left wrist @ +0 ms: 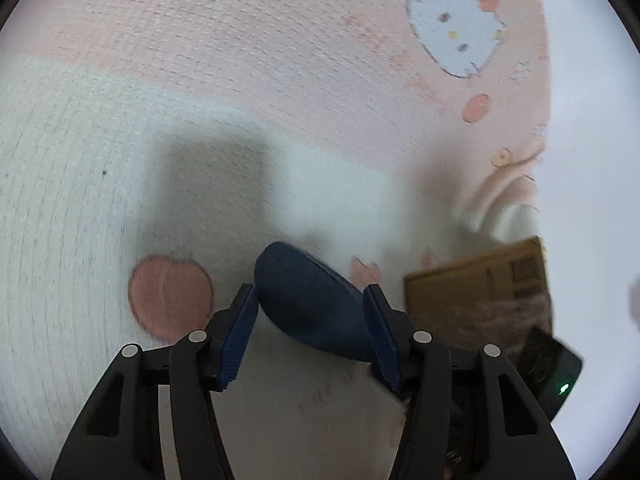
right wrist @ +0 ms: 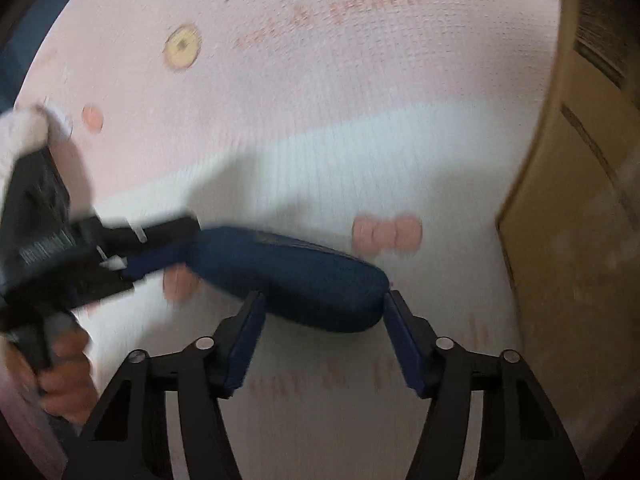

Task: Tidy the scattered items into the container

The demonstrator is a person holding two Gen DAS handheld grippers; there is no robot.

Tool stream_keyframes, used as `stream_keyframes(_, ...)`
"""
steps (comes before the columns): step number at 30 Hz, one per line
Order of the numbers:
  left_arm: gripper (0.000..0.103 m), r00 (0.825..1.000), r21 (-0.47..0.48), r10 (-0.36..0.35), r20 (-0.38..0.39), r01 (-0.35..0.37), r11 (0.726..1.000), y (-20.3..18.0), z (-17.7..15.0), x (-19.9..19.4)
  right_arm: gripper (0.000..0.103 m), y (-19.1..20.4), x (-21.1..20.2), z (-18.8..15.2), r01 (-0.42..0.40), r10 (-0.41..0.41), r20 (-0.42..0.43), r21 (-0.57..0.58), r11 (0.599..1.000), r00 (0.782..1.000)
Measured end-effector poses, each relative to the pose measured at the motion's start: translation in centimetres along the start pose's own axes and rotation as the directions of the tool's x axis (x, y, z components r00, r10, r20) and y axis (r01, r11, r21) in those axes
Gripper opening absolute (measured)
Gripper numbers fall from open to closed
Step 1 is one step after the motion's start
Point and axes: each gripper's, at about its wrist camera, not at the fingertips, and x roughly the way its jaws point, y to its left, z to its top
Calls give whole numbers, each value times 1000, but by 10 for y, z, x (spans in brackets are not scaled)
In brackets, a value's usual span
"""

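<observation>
matt navy cloth pouch (right wrist: 292,276); woven mat (left wrist: 200,40); cardboard box (right wrist: 568,240).

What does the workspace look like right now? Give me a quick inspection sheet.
Surface: pink and white cartoon-print mat, blurred by motion.
Job's things: dark blue case, one end clamped by the left gripper; cardboard box at the right edge, contents unclear.
Clutter: nothing seen.
Grippers: left gripper shut on the case; right gripper open, its fingers astride the case's other end, contact unclear.
Cables: nothing seen.
Surroundings: person's hand on the left gripper's handle.
</observation>
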Motion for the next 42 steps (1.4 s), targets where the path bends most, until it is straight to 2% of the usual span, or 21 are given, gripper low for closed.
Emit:
stream_keyframes(3, 58, 1000, 1, 9, 9, -9, 1000, -2, -6, -8, 59, 3, -2, -8, -36, 36, -16, 11, 999, 999)
stream_keyframes(8, 58, 996, -29, 86, 22, -85, 996, 21, -10, -23, 59, 0, -15, -11, 29, -29, 10, 17, 999, 1000)
stream_keyframes(11, 58, 996, -58, 88, 9, -87, 995, 29, -16, -24, 60, -13, -16, -13, 35, -38, 44, 63, 997, 998)
stream_keyframes(14, 58, 995, -64, 104, -7, -105, 992, 31, -25, -19, 65, -22, -5, -5, 74, -81, 35, 159, 985, 996)
stream_keyframes(18, 58, 997, -95, 73, -24, -75, 993, 35, -32, -12, 66, -32, 7, -5, 52, -58, 19, 234, 971, 998)
stream_keyframes(19, 55, 997, -97, 60, -37, -64, 993, 35, -31, -8, 66, -33, 9, -4, 57, -65, 25, 246, 967, 998)
stream_keyframes(20, 45, 998, -94, 53, -44, -57, 994, 36, -31, -6, 66, -34, 10, -4, 58, -66, 27, 253, 966, 997)
stream_keyframes(22, 40, 995, -72, 83, -58, -87, 994, 32, -28, 1, 66, -36, 13, -2, 55, -61, 15, 267, 962, 998)
stream_keyframes(24, 39, 990, -51, 125, -64, -129, 990, 30, -23, 7, 66, -37, 14, -2, 42, -49, 19, 283, 958, 999)
stream_keyframes(29, 37, 992, -78, 102, -70, -107, 991, 37, -10, 11, 66, -32, 18, 4, 16, -28, 31, 331, 944, 999)
stream_keyframes(31, 37, 992, -59, 101, -72, -106, 993, 36, 0, 15, 66, -23, 22, 5, -6, 1, 16, 324, 946, 1000)
stream_keyframes(33, 37, 991, -27, 115, -75, -117, 993, 31, 8, 20, 67, -12, 24, 4, 21, -20, -7, 288, 957, 1000)
stream_keyframes(37, 37, 990, 12, 124, -63, -123, 992, 22, 11, 20, 67, -4, 25, 1, 10, -1, -32, 277, 961, 999)
stream_keyframes(39, 37, 993, -6, 100, -69, -101, 995, 24, 7, 19, 67, -5, 20, 1, 37, -31, -26, 266, 963, 999)
stream_keyframes(42, 37, 991, -39, 63, -120, -68, 997, 27, -4, 20, 67, -9, 10, 8, 100, -98, -17, 246, 964, 995)
